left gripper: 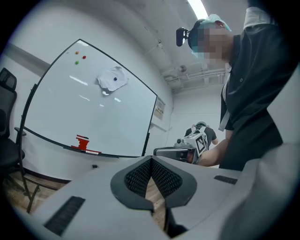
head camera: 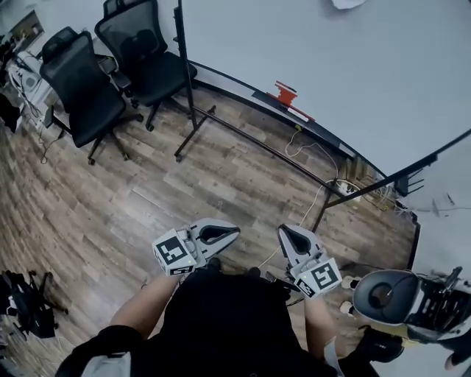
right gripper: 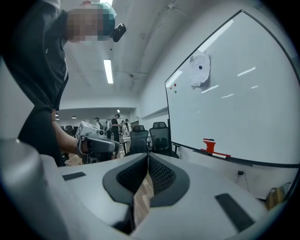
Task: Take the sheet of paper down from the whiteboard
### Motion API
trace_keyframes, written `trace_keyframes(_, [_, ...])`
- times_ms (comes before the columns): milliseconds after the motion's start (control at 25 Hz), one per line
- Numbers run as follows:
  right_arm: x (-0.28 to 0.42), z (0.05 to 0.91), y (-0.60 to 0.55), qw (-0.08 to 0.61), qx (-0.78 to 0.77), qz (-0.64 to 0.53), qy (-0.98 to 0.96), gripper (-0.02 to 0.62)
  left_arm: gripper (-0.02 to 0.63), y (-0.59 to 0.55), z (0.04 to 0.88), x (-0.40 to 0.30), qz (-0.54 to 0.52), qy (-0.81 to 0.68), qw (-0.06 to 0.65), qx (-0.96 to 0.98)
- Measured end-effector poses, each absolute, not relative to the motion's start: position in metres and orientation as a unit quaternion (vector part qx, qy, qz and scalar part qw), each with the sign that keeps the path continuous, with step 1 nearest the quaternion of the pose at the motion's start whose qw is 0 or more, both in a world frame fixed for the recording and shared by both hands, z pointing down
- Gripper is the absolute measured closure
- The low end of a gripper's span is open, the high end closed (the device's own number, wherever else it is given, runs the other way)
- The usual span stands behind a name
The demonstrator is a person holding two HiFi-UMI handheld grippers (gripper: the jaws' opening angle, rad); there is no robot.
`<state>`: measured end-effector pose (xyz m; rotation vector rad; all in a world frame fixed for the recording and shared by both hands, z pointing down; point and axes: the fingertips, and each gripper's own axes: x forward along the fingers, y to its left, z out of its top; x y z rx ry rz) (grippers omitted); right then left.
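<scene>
Left claw (head camera: pixel 232 232) and right claw (head camera: pixel 284 233) are both squeezed shut on nothing and held low by the person's tummy, well apart from the crumpled sheet of paper (left gripper: pixel 108 84), which a dark magnet (left gripper: pixel 115 79) pins high up near the top edge of the whiteboard (left gripper: pixel 93 117), so I think reaching has not started.

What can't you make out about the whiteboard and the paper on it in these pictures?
Sheet of paper: head view, cut off by the top edge; only its bottom shows.
Any writing on it: both gripper views, too small.
Red object on the whiteboard tray: all views, too small to identify.
Dark spot on the sheet: left gripper view, magnet or mark, too small.
</scene>
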<state>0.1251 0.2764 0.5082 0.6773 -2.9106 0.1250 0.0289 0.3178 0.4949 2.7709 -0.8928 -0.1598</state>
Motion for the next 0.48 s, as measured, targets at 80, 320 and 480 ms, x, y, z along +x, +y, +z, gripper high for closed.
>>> trace_keyframes(80, [0.121, 0.511, 0.278, 0.087, 0.23, 0.037, -0.968, 0.575, 0.594, 0.319, 0.494, 0.024, -0.06, -0.297, 0.108, 0.947])
trace_keyframes(320, [0.119, 0.515, 0.267, 0.088, 0.262, 0.047, -0.96, 0.575, 0.594, 0.307, 0.515, 0.008, -0.072, -0.294, 0.112, 0.947])
trace_keyframes(480, [0.112, 0.513, 0.266, 0.097, 0.274, 0.047, -0.956, 0.575, 0.594, 0.296, 0.519, -0.002, -0.072, -0.287, 0.125, 0.947])
